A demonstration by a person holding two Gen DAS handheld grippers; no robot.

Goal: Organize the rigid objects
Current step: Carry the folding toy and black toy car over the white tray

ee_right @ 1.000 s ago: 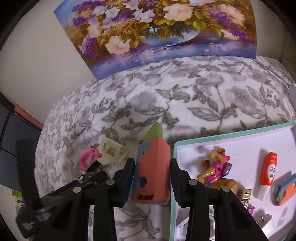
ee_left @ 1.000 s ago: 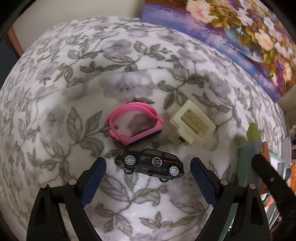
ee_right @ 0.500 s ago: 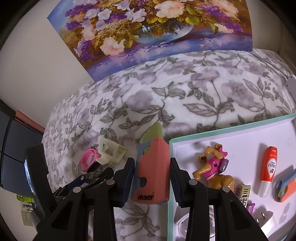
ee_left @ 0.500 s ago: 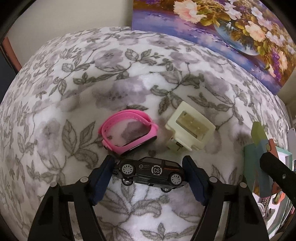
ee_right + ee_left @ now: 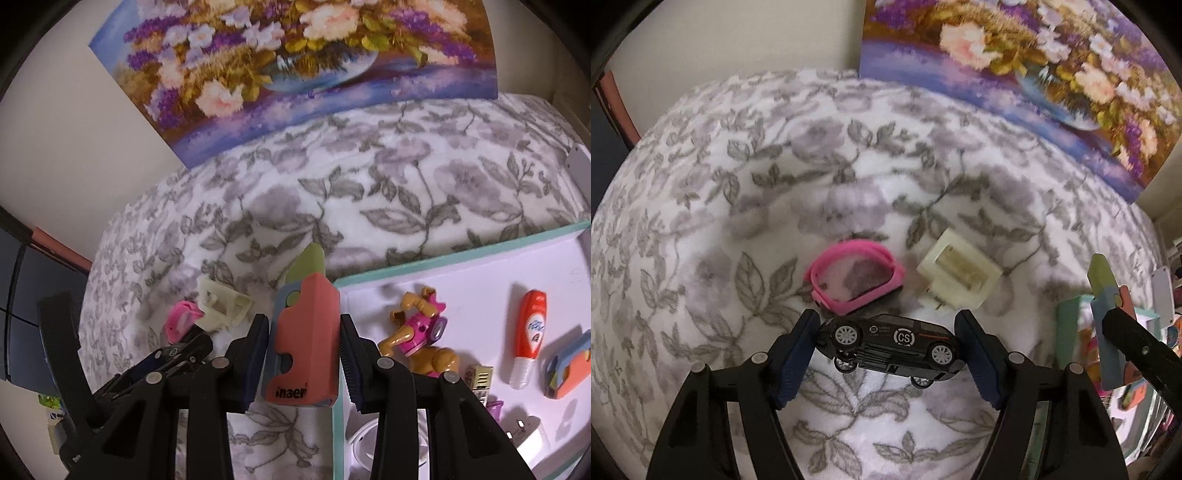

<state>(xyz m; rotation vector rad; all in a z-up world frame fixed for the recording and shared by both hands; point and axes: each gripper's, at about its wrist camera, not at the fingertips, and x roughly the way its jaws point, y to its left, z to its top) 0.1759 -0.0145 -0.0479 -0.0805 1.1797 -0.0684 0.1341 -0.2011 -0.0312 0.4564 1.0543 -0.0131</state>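
Note:
My left gripper [image 5: 888, 350] is shut on a black toy car [image 5: 889, 341] marked CS and holds it just above the floral blanket. Behind it lie a pink wristband [image 5: 855, 280] and a cream plastic plug block [image 5: 960, 275]. My right gripper [image 5: 303, 354] is shut on a coral and blue utility knife [image 5: 303, 350] with a green tip, at the left edge of a white tray with a teal rim [image 5: 461, 254]. The knife also shows at the right of the left wrist view [image 5: 1108, 317].
The tray holds a pink and tan toy dog [image 5: 421, 332], an orange and white tube [image 5: 528, 347], another coral knife [image 5: 569, 365] and small plugs. A flower painting [image 5: 295, 66] leans on the wall behind the blanket [image 5: 369, 192].
My left gripper has closed on the toy car and lifted it slightly. My right gripper has kept its hold on the knife and shifted a little.

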